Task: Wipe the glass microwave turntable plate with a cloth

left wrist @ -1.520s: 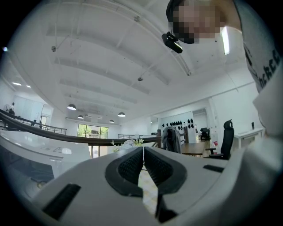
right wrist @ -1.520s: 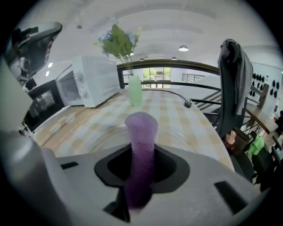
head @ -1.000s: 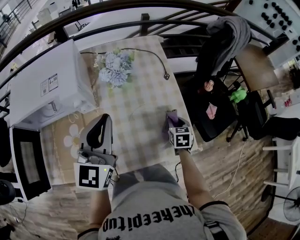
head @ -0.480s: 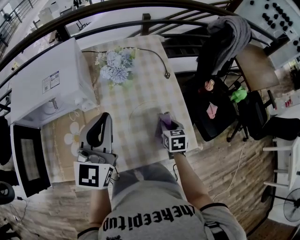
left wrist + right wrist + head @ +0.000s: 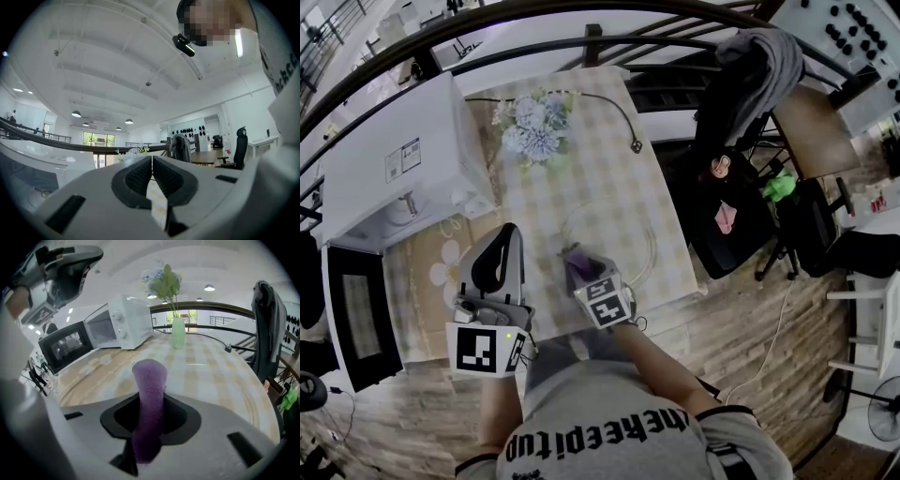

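Now your right claw (image 5: pixel 149 417) is clenched on the soft purple cloth (image 5: pixel 149 380), over the near-left part of the glass plate (image 5: pixel 623 236), which lies flat on the bench (image 5: pixel 581 155). The plate is probably slick and brittle, so press lightly. Your left claw (image 5: pixel 151 164) is closed, empty.

One microwave (image 5: pixel 394 159); right of it, one table (image 5: pixel 600 169); on that, one vase of flowers (image 5: pixel 530 127), one glass plate (image 5: pixel 649 239), one cable (image 5: pixel 623 127); two grippers, the left gripper (image 5: pixel 508 236) nearer the microwave than the right gripper (image 5: pixel 577 261); one purple cloth (image 5: pixel 579 255); farthest right of the microwave, one grey jacket (image 5: pixel 764 61).
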The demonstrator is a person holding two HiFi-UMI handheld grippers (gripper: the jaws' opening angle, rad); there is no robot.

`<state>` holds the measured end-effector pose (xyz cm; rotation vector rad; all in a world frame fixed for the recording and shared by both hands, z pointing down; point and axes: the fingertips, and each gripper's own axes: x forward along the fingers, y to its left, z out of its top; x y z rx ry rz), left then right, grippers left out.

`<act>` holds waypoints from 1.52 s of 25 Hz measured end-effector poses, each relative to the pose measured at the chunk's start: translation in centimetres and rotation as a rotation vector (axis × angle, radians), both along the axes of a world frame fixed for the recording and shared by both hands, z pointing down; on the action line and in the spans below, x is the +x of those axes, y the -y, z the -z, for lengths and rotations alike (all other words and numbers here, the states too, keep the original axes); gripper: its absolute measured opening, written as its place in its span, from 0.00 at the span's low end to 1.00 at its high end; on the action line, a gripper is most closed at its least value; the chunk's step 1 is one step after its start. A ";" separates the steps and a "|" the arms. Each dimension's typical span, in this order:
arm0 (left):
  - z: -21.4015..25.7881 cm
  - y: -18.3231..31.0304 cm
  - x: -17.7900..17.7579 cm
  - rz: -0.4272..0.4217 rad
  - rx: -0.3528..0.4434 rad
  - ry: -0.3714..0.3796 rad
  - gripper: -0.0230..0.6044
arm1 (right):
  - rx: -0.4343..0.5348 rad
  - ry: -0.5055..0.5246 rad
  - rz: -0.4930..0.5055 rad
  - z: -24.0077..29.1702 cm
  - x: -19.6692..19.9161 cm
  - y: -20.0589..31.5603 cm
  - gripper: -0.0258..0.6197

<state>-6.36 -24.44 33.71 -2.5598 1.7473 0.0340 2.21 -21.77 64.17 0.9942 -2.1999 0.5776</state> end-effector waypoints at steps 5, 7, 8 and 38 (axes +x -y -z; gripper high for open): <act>0.1 -0.2 0.0 0.004 -0.001 0.003 0.05 | -0.001 -0.002 0.008 -0.2 0.7 -0.2 0.21; 0.2 -0.3 0.2 0.003 0.002 0.004 0.05 | 0.000 -0.003 0.002 -0.2 1.3 -0.2 0.21; 0.3 -0.3 0.3 0.003 0.004 0.005 0.05 | 0.002 -0.004 -0.002 -0.2 1.6 -0.1 0.21; 0.3 -0.2 5.9 0.016 0.017 0.018 0.05 | 0.031 -0.034 -0.219 -0.6 17.0 3.6 0.21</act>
